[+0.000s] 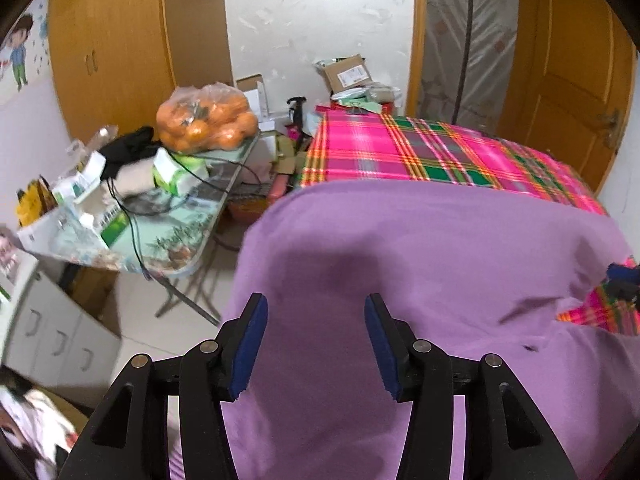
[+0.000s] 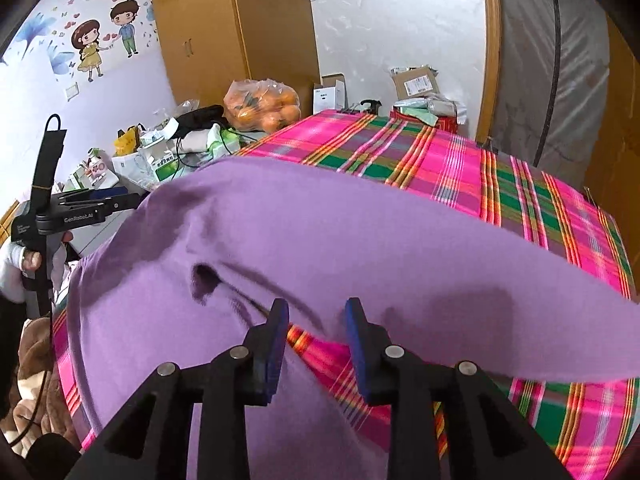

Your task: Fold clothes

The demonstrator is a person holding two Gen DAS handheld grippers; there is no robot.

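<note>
A purple garment [image 1: 420, 272] [image 2: 320, 248] lies spread over the near part of a table covered with a pink and green plaid cloth [image 1: 420, 148] [image 2: 460, 168]. My left gripper [image 1: 316, 304] hovers above the garment's left part, open, nothing between its blue-padded fingers [image 1: 256, 320]. My right gripper [image 2: 316, 308] is open too, over a gap where the plaid shows between folds of the garment. In the right wrist view the left gripper [image 2: 116, 204] appears at the garment's far-left edge, held by a hand [image 2: 28, 260]. The right gripper's tip [image 1: 622, 280] peeks in at the left view's right edge.
A cluttered side table [image 1: 176, 236] left of the plaid one holds a bag of oranges [image 1: 208, 118] [image 2: 264, 106], boxes and cables. Cardboard boxes [image 1: 348, 74] sit at the plaid table's far end. Wooden wardrobe [image 1: 112, 48], door [image 1: 568, 80] and white drawers [image 1: 52, 336] surround.
</note>
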